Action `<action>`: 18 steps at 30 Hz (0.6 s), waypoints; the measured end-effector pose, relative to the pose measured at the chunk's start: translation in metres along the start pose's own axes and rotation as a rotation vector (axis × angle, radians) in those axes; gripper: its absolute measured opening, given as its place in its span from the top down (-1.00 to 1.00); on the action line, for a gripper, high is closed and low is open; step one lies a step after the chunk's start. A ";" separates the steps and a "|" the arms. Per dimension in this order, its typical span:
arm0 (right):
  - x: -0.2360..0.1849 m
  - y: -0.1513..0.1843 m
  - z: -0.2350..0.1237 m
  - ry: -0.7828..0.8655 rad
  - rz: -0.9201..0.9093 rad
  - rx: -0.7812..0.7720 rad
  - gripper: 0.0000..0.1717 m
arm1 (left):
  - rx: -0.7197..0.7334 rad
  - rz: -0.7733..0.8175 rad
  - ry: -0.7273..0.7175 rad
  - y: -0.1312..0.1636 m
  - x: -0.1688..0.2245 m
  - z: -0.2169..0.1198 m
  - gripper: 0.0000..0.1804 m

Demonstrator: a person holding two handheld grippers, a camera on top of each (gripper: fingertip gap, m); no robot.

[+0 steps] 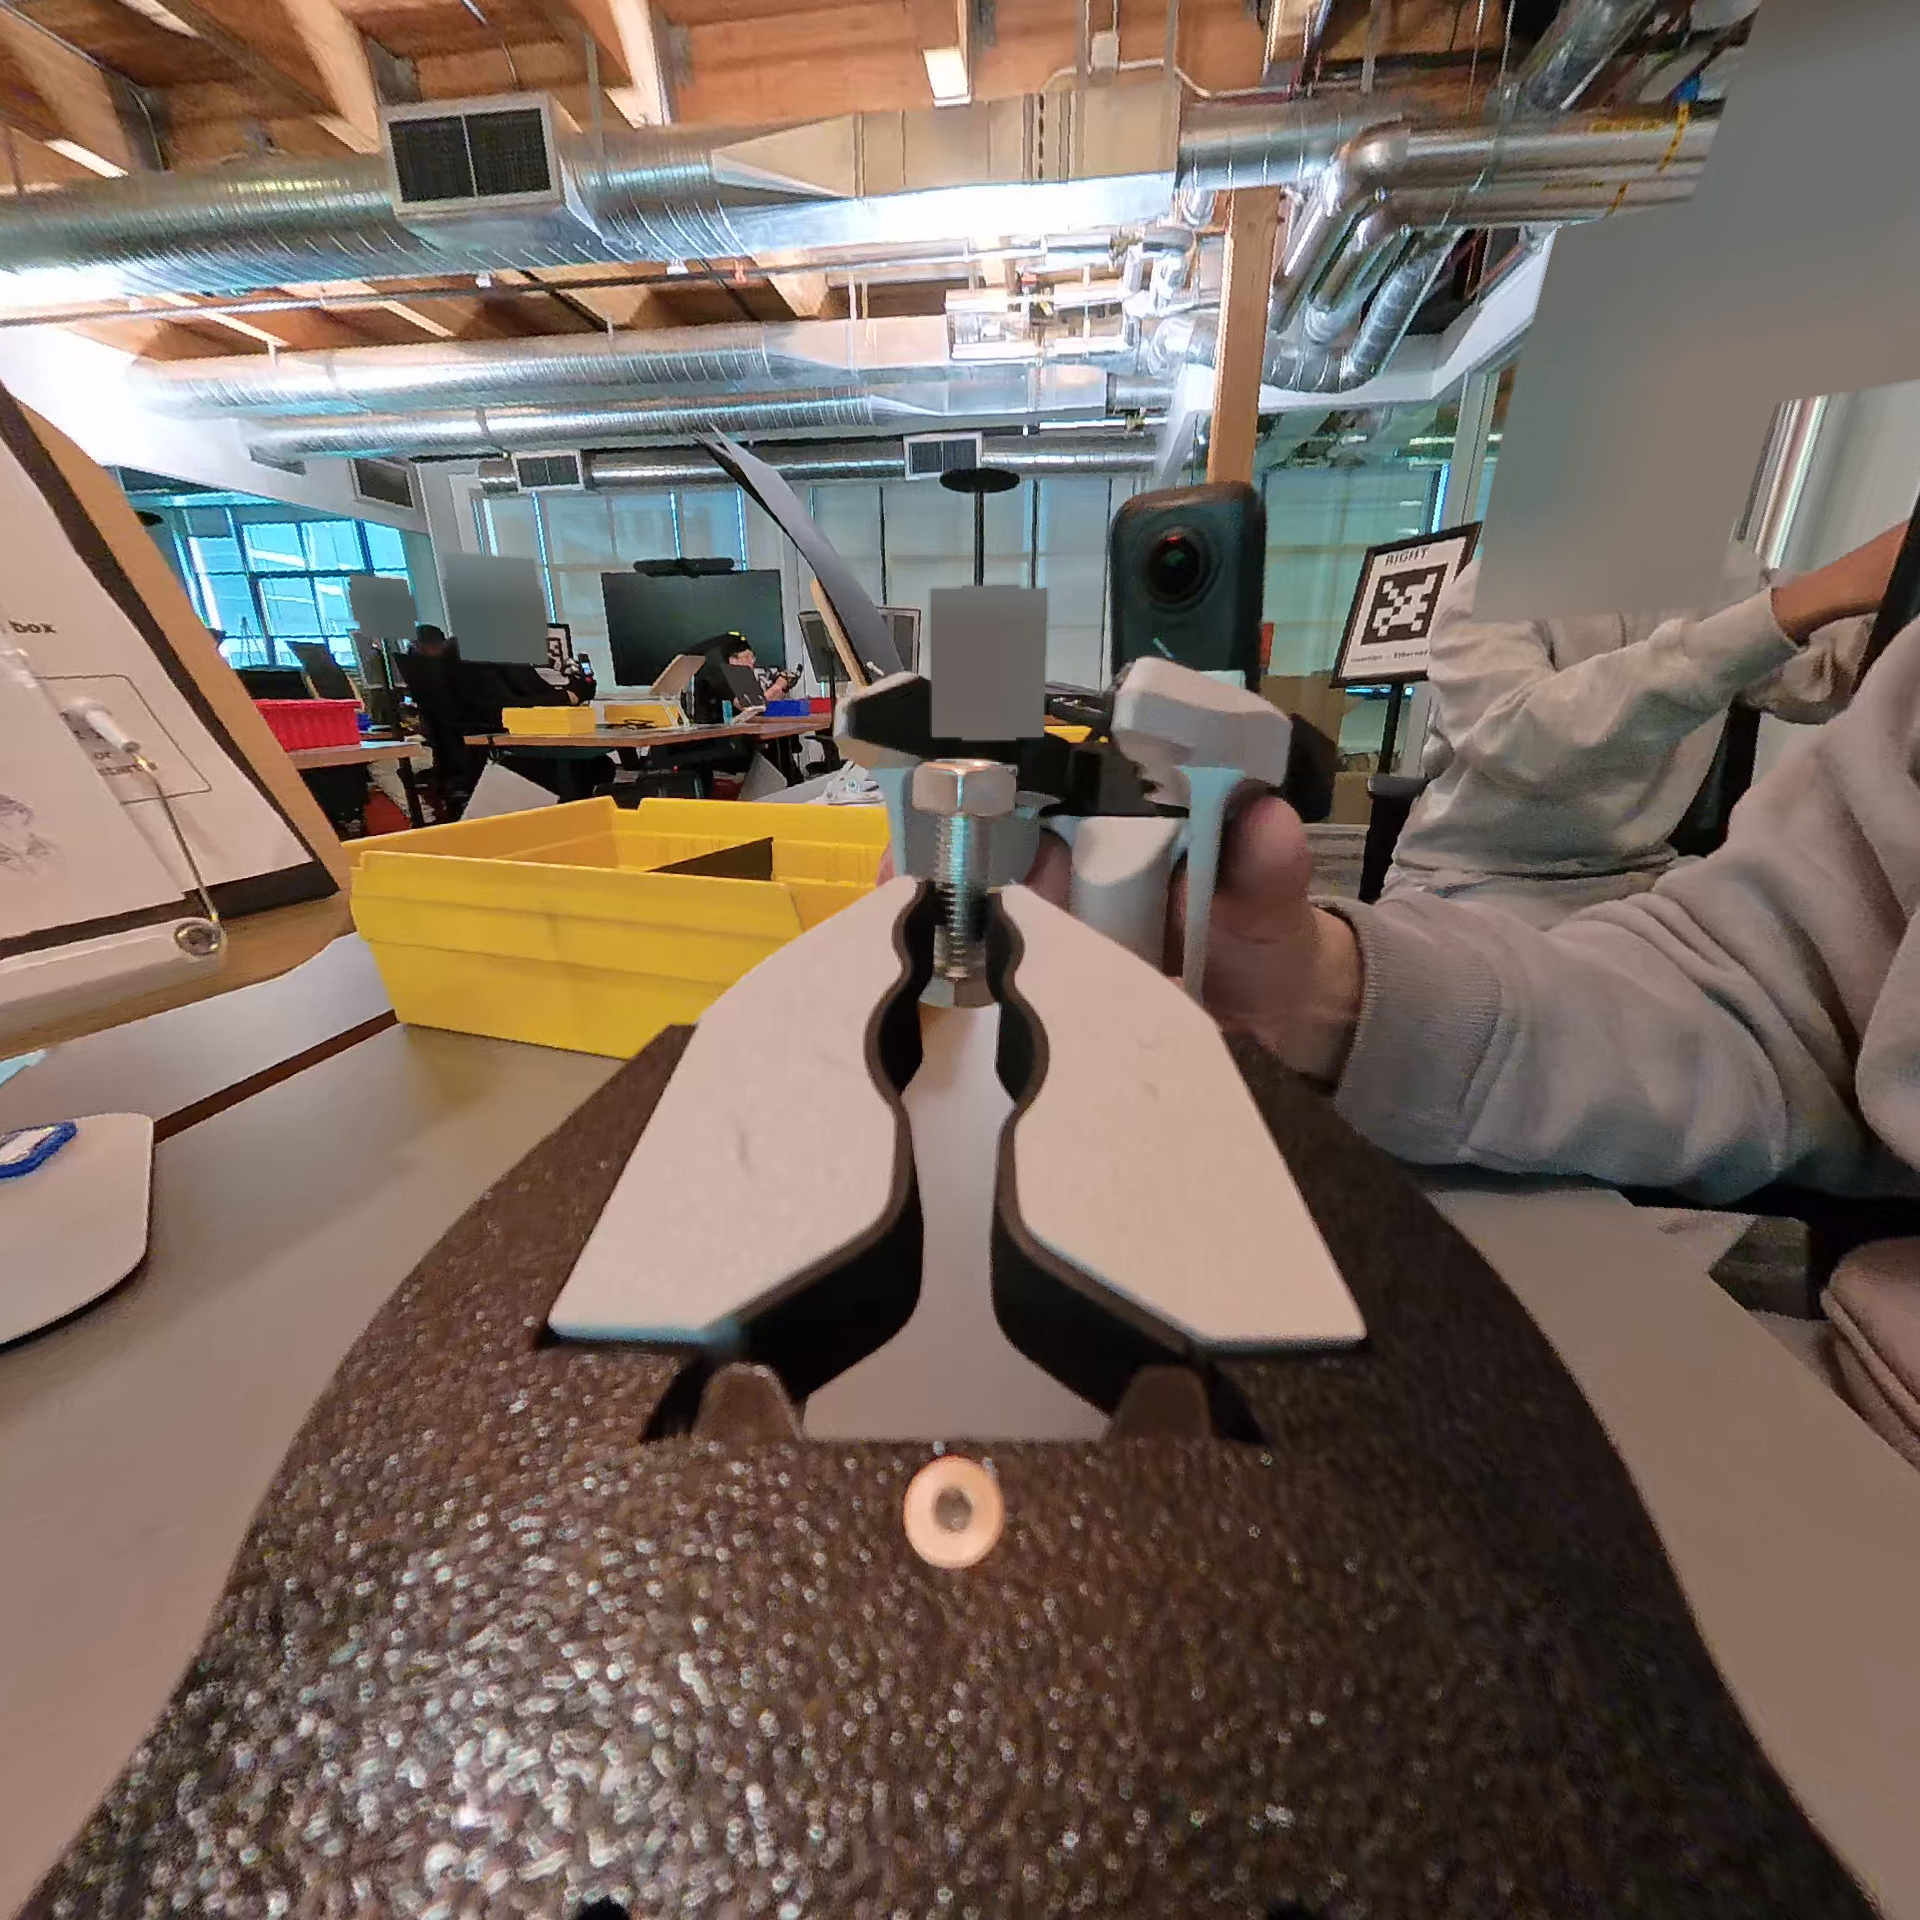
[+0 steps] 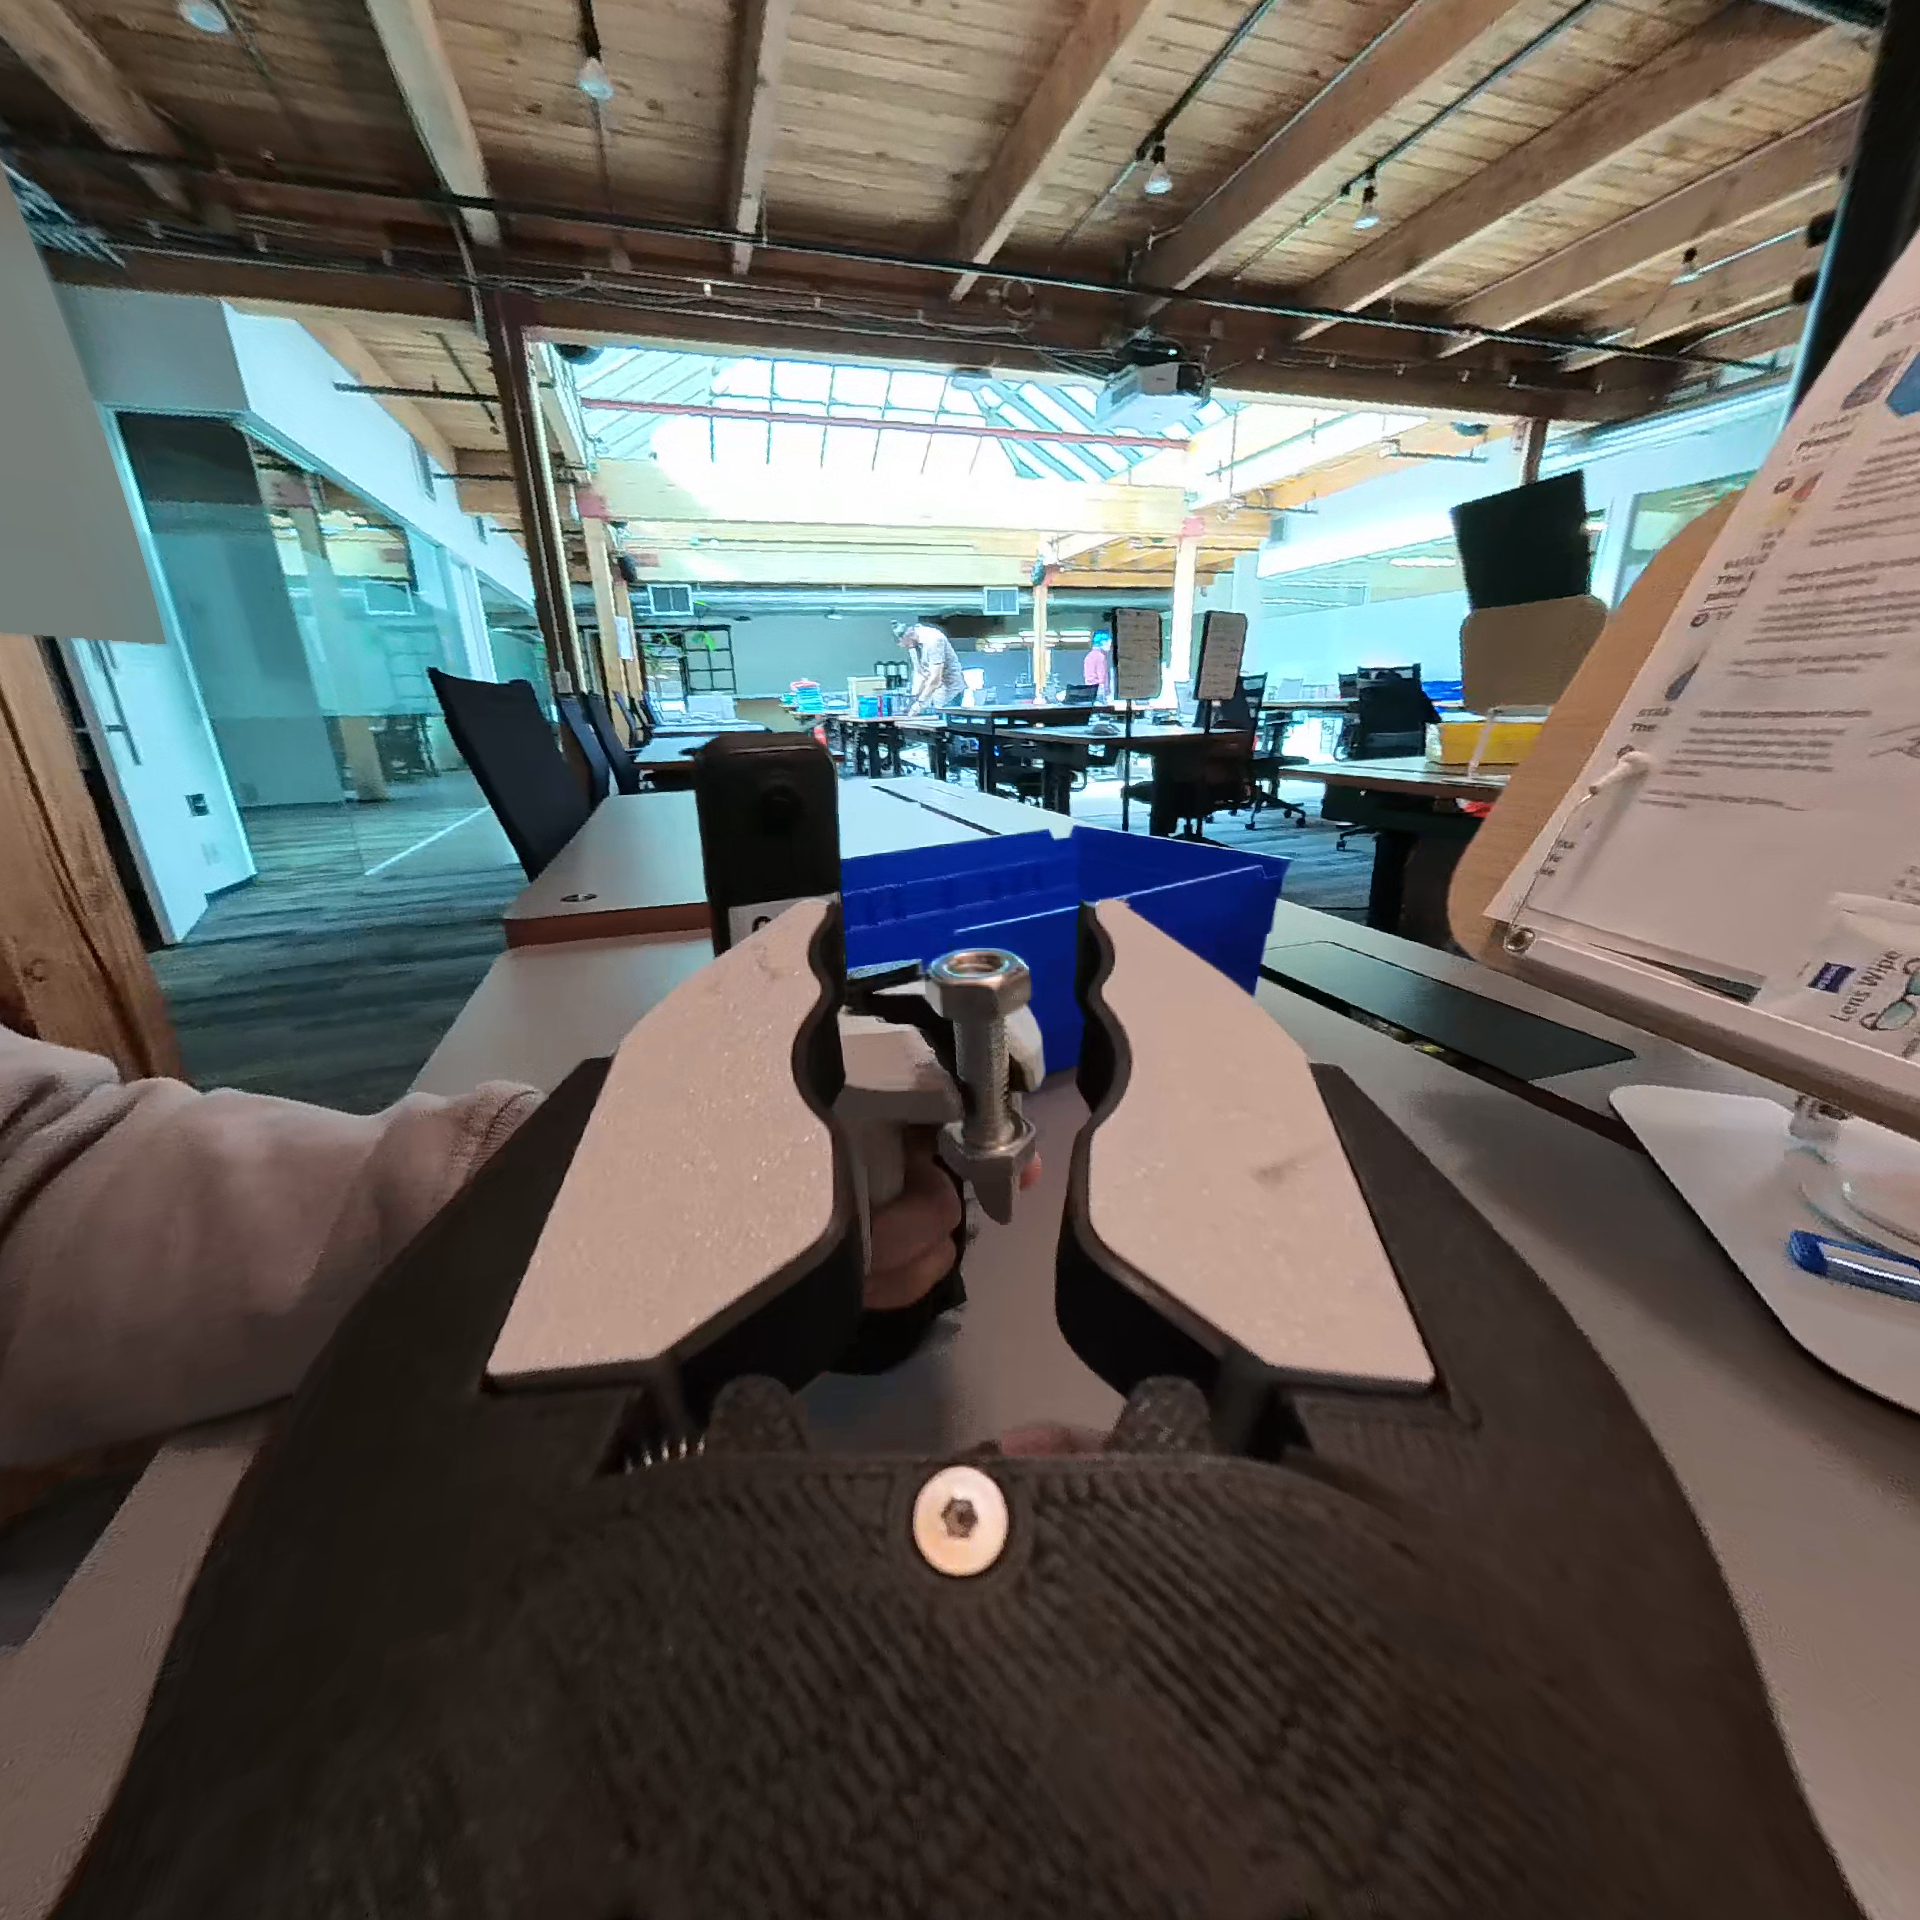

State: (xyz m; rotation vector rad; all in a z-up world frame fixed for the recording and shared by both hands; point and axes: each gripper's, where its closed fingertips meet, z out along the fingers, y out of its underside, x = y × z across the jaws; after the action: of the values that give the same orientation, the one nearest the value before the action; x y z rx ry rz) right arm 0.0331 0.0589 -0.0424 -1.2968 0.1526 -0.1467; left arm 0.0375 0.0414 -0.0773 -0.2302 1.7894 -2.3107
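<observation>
The left gripper (image 1: 961, 935) clamped a bolt (image 1: 961, 873), nut (image 2: 978, 982) on; the right gripper (image 2: 961, 997) stood open around it.

Bright, threaded steel bolt (image 1: 961, 883) with a shiny metal nut (image 2: 979, 977); glossy yellow plastic bin (image 1: 582, 925); blue plastic bin (image 2: 1164, 914); rough wooden ceiling beams (image 2: 1039, 156); matt grey tabletop (image 1: 312, 1195).
</observation>
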 end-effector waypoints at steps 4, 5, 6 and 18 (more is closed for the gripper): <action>0.000 0.010 0.004 0.025 -0.036 -0.052 0.58 | -0.001 0.003 0.003 0.000 0.001 0.001 0.91; 0.002 0.009 0.003 0.038 -0.042 -0.051 0.62 | 0.001 0.002 0.002 0.000 0.001 0.001 0.91; 0.004 0.008 0.003 0.048 -0.042 -0.046 0.66 | 0.003 0.000 0.001 0.000 0.000 0.001 0.91; 0.028 -0.003 -0.013 0.115 0.034 0.006 0.58 | 0.058 -0.021 -0.033 -0.010 -0.009 -0.008 0.91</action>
State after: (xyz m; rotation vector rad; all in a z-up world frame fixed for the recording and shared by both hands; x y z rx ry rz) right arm 0.0584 0.0404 -0.0440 -1.2795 0.2718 -0.1929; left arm 0.0429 0.0539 -0.0700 -0.2774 1.7089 -2.3551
